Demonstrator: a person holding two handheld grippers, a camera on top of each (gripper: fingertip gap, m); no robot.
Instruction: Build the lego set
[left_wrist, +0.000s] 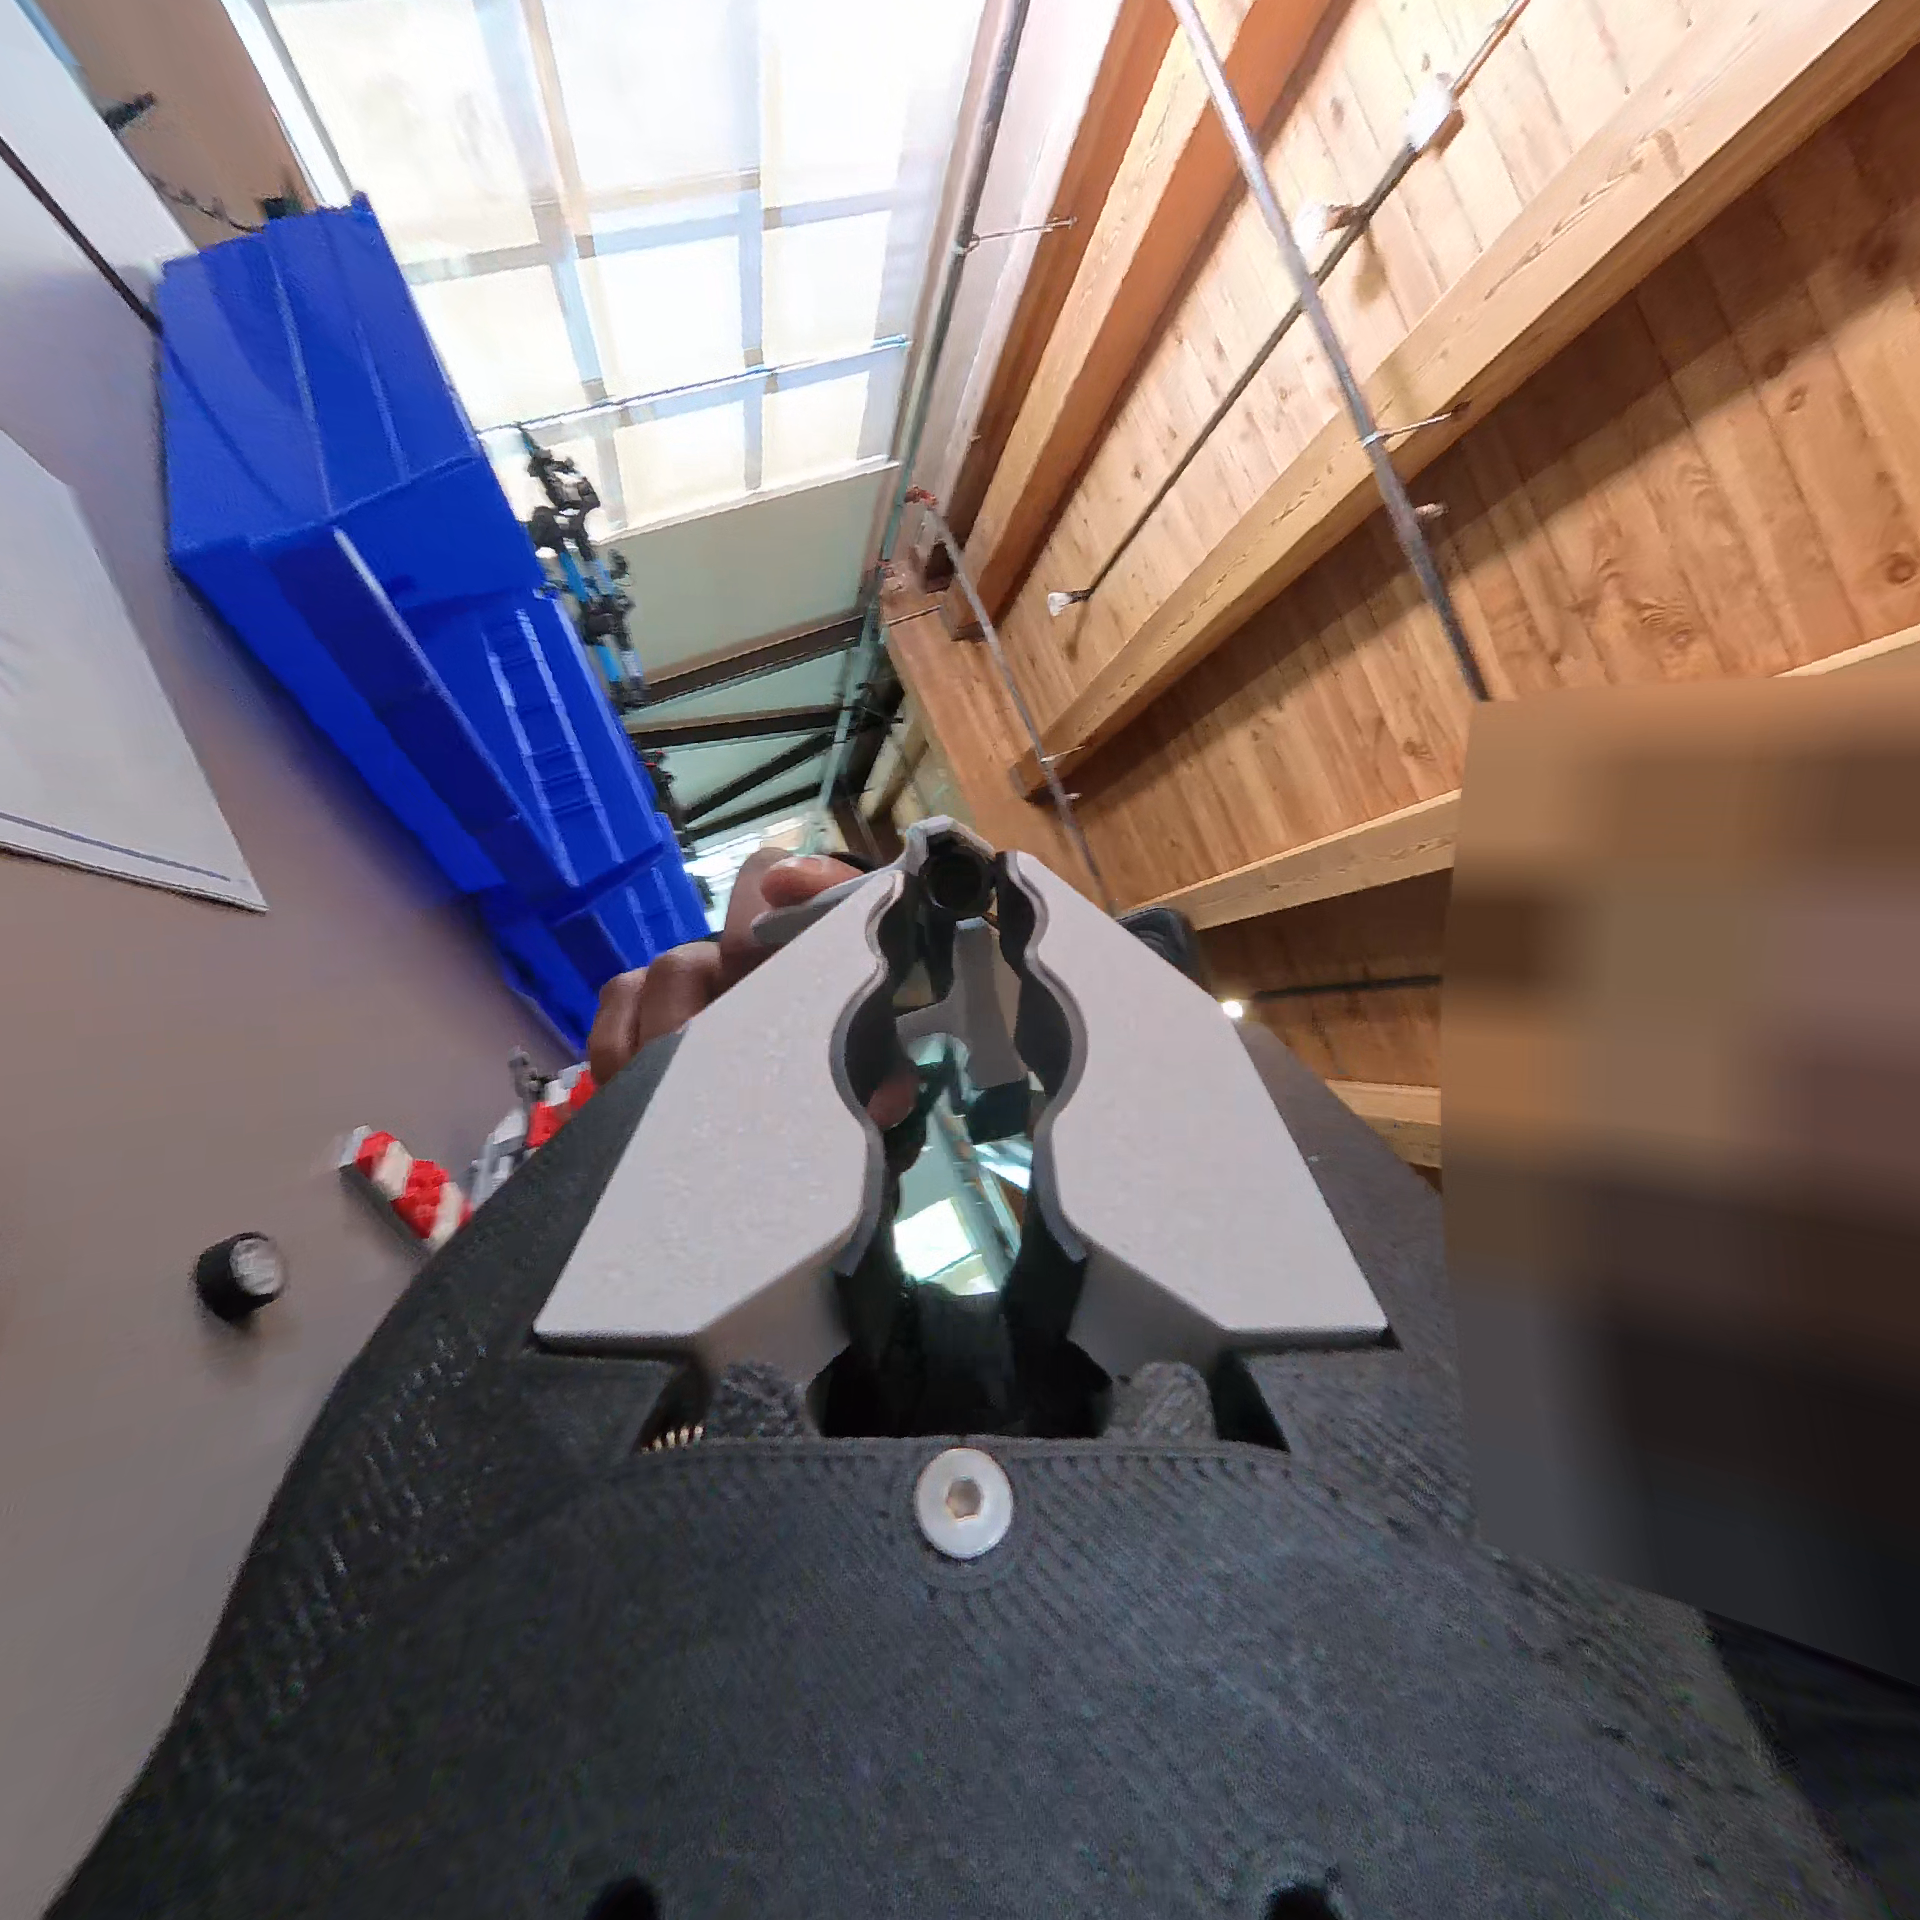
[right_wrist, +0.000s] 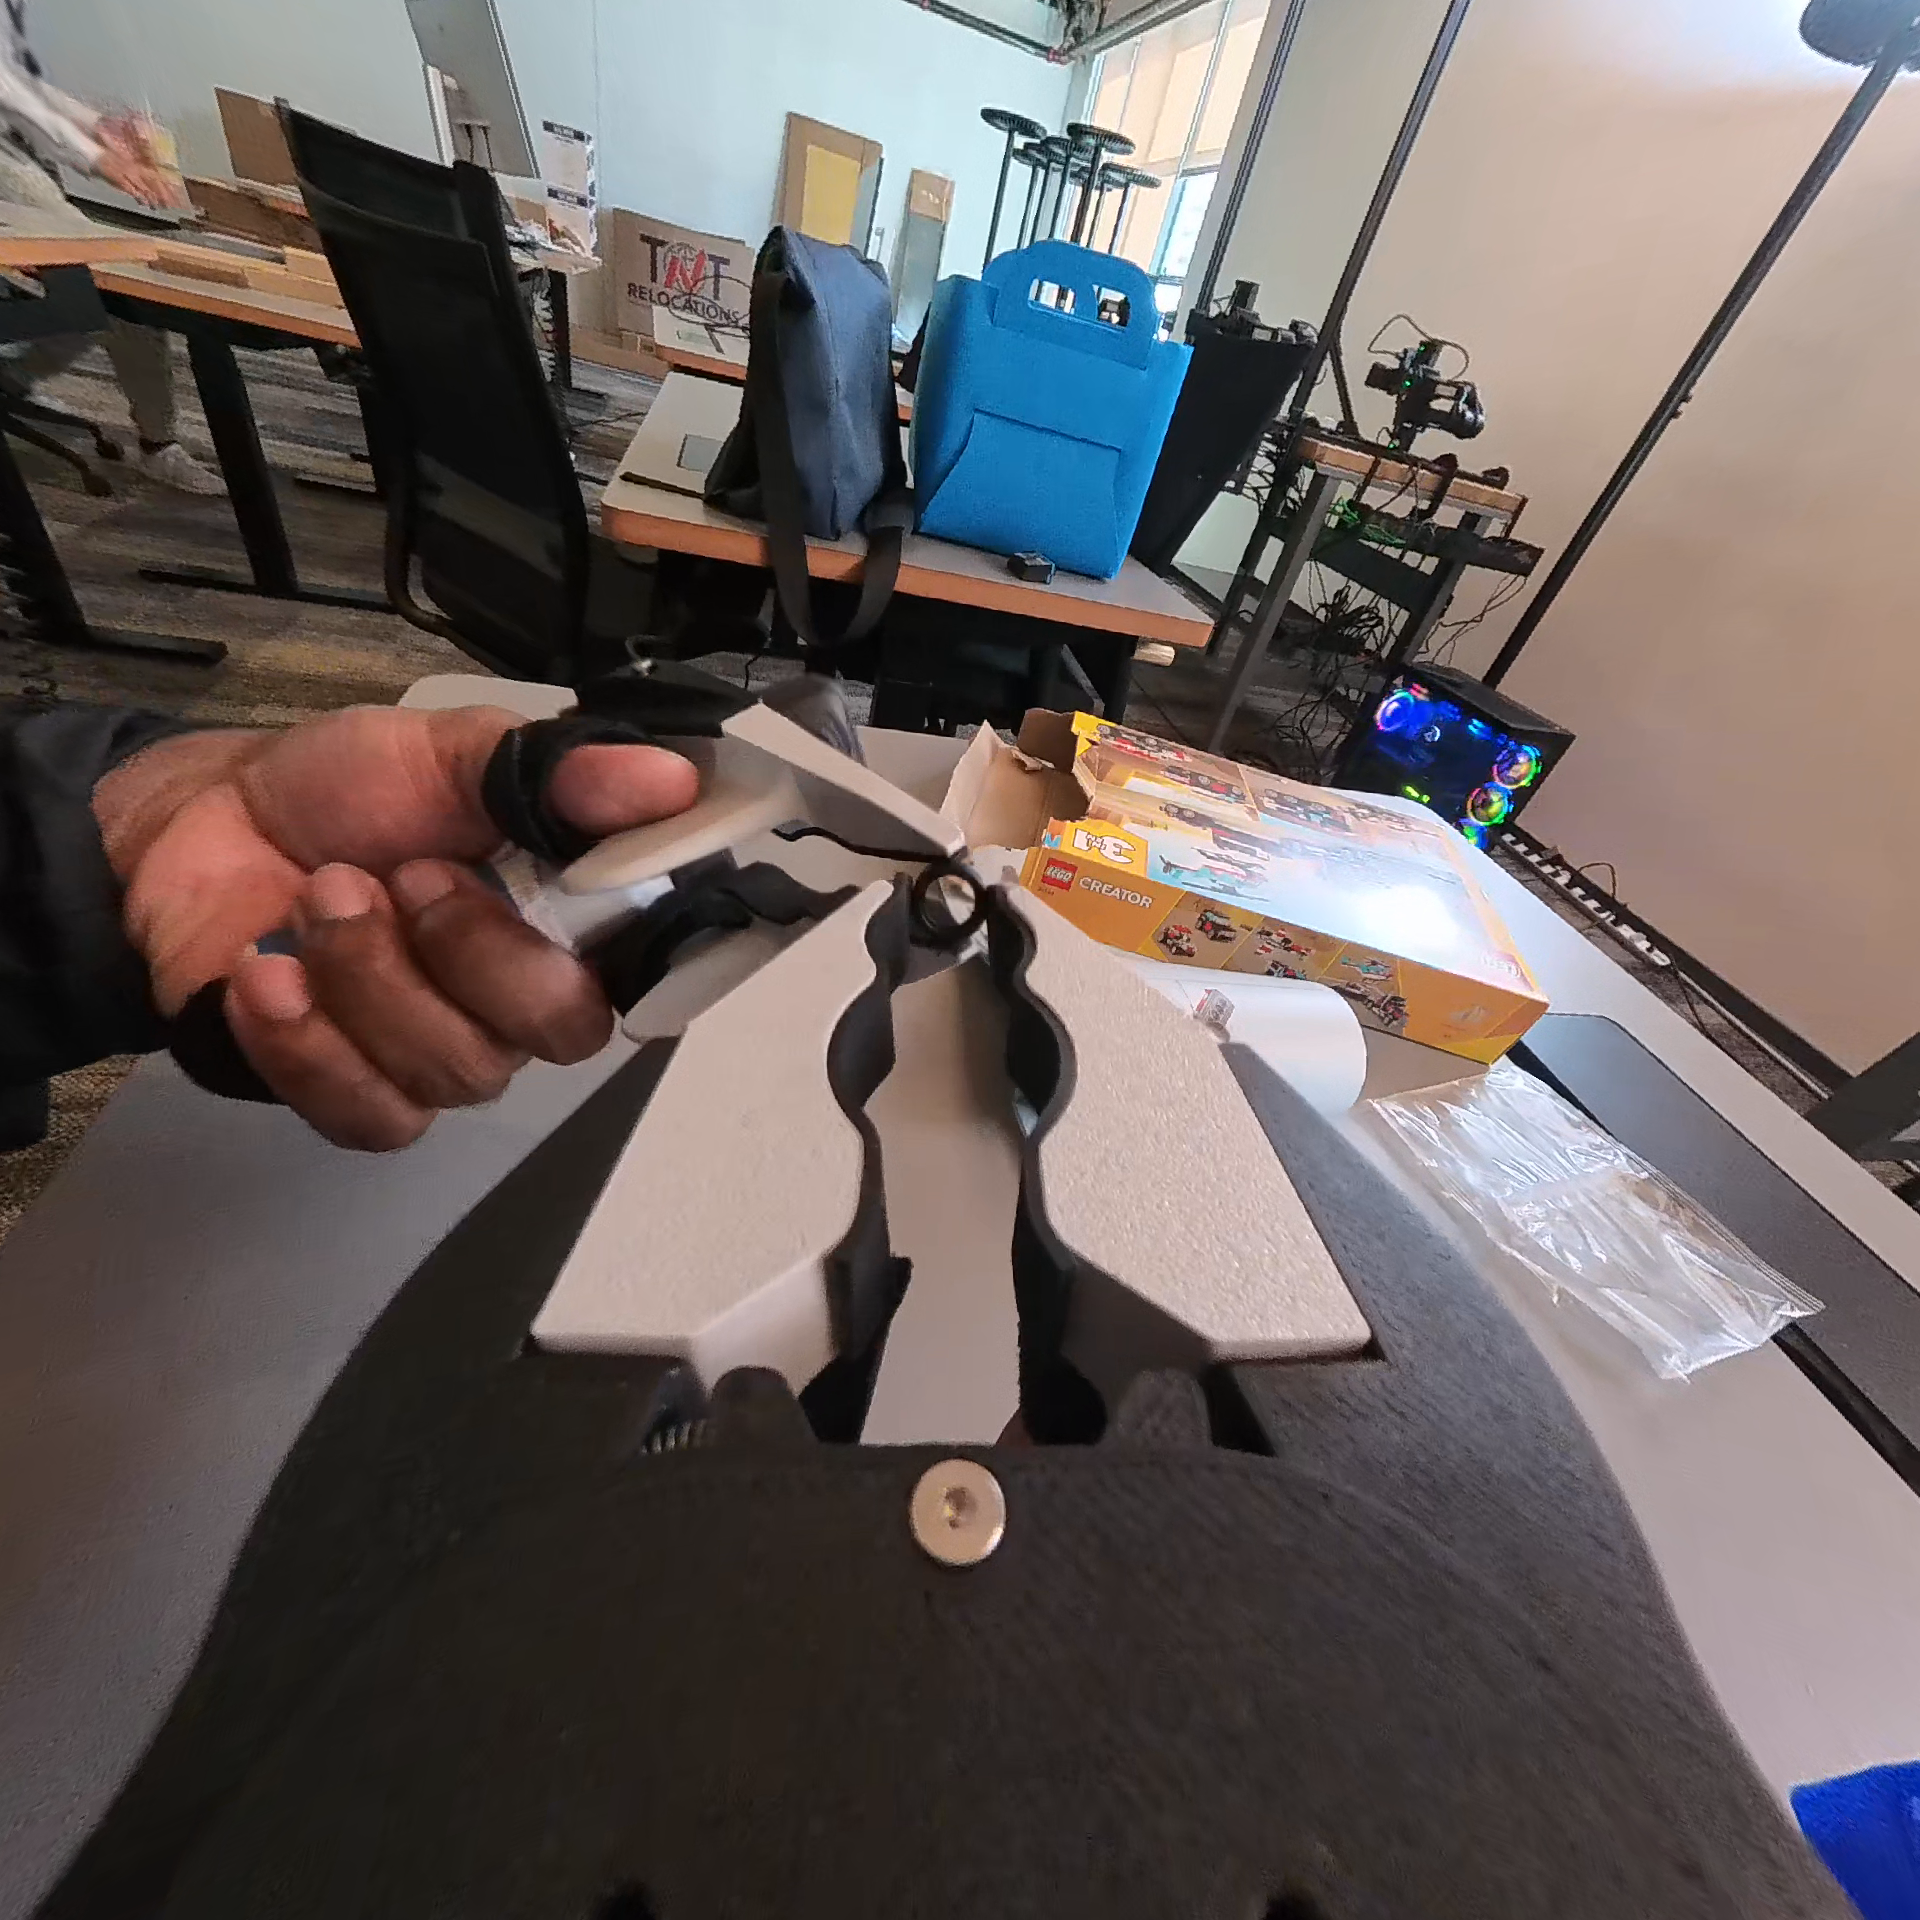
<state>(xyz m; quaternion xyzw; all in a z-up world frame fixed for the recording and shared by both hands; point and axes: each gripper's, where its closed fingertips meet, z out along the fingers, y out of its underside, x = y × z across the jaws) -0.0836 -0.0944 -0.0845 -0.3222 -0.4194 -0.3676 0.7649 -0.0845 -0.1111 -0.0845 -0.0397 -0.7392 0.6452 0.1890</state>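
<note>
A small black wheel (right_wrist: 943, 902) sits between the tips of my right gripper (right_wrist: 948, 896), which is shut on it above the table. My left gripper (right_wrist: 940, 847), held in a hand (right_wrist: 343, 894), comes in from the left and its tips meet the same wheel. In the left wrist view my left gripper (left_wrist: 954, 871) is shut on the black wheel (left_wrist: 952, 885), and the right gripper's grey tip (left_wrist: 821, 909) touches in from the left. A red and white lego piece (left_wrist: 407, 1184) and a second black wheel (left_wrist: 241, 1274) lie on the table.
A yellow lego box (right_wrist: 1278, 894) lies open at the far right, with a white booklet (right_wrist: 1288, 1029) and a clear plastic bag (right_wrist: 1579, 1216) in front of it. Blue bins (left_wrist: 384, 582) and a white sheet (left_wrist: 94, 748) stand along the table's edge. Only a small space, under 4 cm, lies between the two pairs of fingers.
</note>
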